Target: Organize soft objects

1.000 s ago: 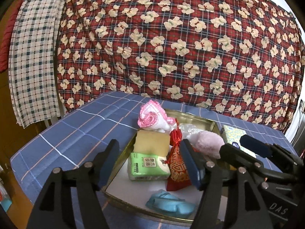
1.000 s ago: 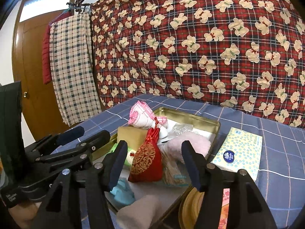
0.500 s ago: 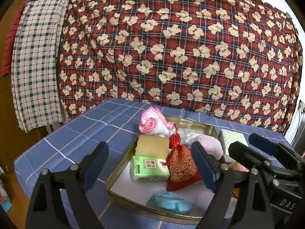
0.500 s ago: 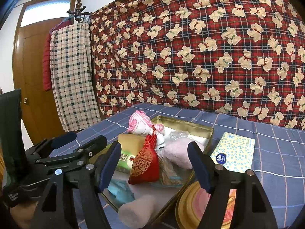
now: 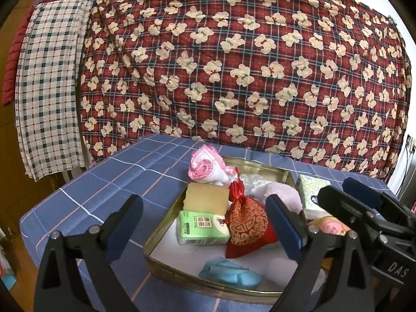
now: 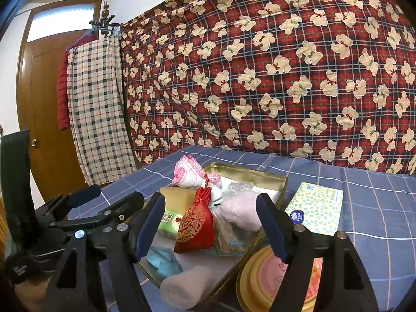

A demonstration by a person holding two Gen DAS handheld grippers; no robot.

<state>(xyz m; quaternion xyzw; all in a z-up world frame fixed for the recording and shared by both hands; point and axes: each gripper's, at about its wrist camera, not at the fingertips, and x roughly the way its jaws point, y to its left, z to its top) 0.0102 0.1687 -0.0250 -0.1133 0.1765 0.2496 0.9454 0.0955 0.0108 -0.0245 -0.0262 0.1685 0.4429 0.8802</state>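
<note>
A gold tin tray (image 5: 166, 223) (image 6: 275, 182) on the blue checked table holds soft things: a red embroidered pouch (image 5: 247, 226) (image 6: 195, 228), a green tissue pack (image 5: 202, 226), a yellow sponge (image 5: 205, 197), a pink-edged rolled cloth (image 5: 205, 165) (image 6: 187, 171), a pink fluffy roll (image 5: 283, 195) (image 6: 239, 210), a blue cloth (image 5: 228, 275) (image 6: 163, 260) and a pale rolled towel (image 6: 187, 286). My left gripper (image 5: 205, 228) is open and empty, above the tray's near side. My right gripper (image 6: 210, 226) is open and empty, just right of it.
A dotted tissue pack (image 6: 314, 208) lies on the table right of the tray. A round gold and pink tin lid (image 6: 275, 280) sits at the tray's near right corner. A red bear-print quilt (image 5: 234, 65) hangs behind the table. A checked cloth (image 5: 49, 85) hangs at left.
Both grippers have drawn back and up from the tray and their jaws have opened wider. The things in the tray have not moved.
</note>
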